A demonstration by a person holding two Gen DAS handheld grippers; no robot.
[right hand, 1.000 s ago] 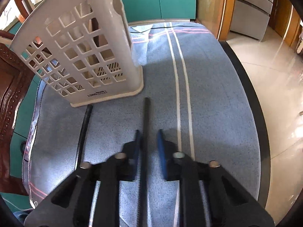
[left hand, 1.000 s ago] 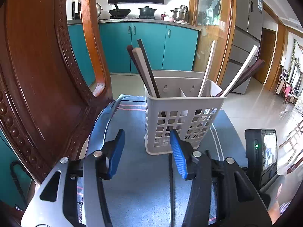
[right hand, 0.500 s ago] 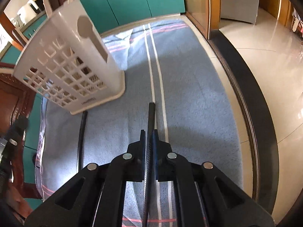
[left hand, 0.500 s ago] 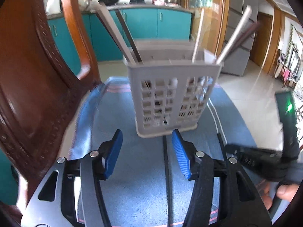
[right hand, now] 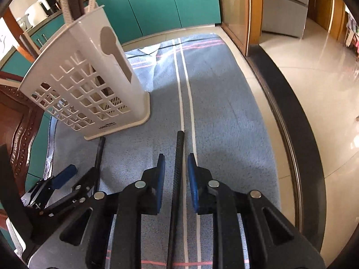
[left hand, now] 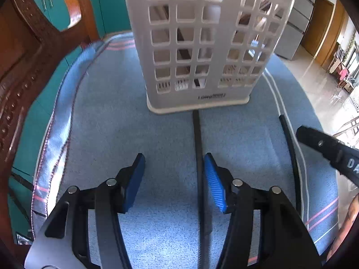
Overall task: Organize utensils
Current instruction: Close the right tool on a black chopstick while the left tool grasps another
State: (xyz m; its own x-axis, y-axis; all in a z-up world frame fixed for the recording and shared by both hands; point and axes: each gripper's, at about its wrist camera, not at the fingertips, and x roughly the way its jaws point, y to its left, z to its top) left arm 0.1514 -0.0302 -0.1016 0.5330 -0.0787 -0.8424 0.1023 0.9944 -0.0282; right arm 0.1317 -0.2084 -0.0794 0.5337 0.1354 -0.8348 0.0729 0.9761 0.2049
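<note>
We see two black chopsticks lying flat on a blue striped cloth point(right hand: 226, 103) that covers the table, in front of a white slotted utensil holder point(left hand: 202, 44).

Left wrist view: the holder stands upright at the top centre of the frame, several utensils visible through its grid. The left chopstick point(left hand: 198, 157) runs from the holder's base straight down the middle of the frame. The left gripper point(left hand: 174, 179) sits low at the bottom centre, its jaws spread wide; the chopstick lies between them, close to the blue pad point(left hand: 215, 183) on the right and, as far as we can tell, clear of both. Part of a carved wooden chair point(left hand: 33, 56) fills the left edge. The right chopstick point(left hand: 289, 152) lies at the right of the frame, beside the cloth's white stripes.

Right wrist view: the holder appears at the upper left, leaning in the fisheye picture. The right chopstick point(right hand: 178, 168) runs down the centre, just left of the white stripes. The right gripper point(right hand: 176, 179) straddles it; its jaws have just been opening and now stand slightly apart, with a narrow gap on each side of the chopstick, so nothing is pinched. The left gripper point(right hand: 74, 179) shows at the lower left over the left chopstick point(right hand: 99, 152), whose far end lies at the holder's base. Teal cabinets point(right hand: 157, 2) fill the top of the frame.
</note>
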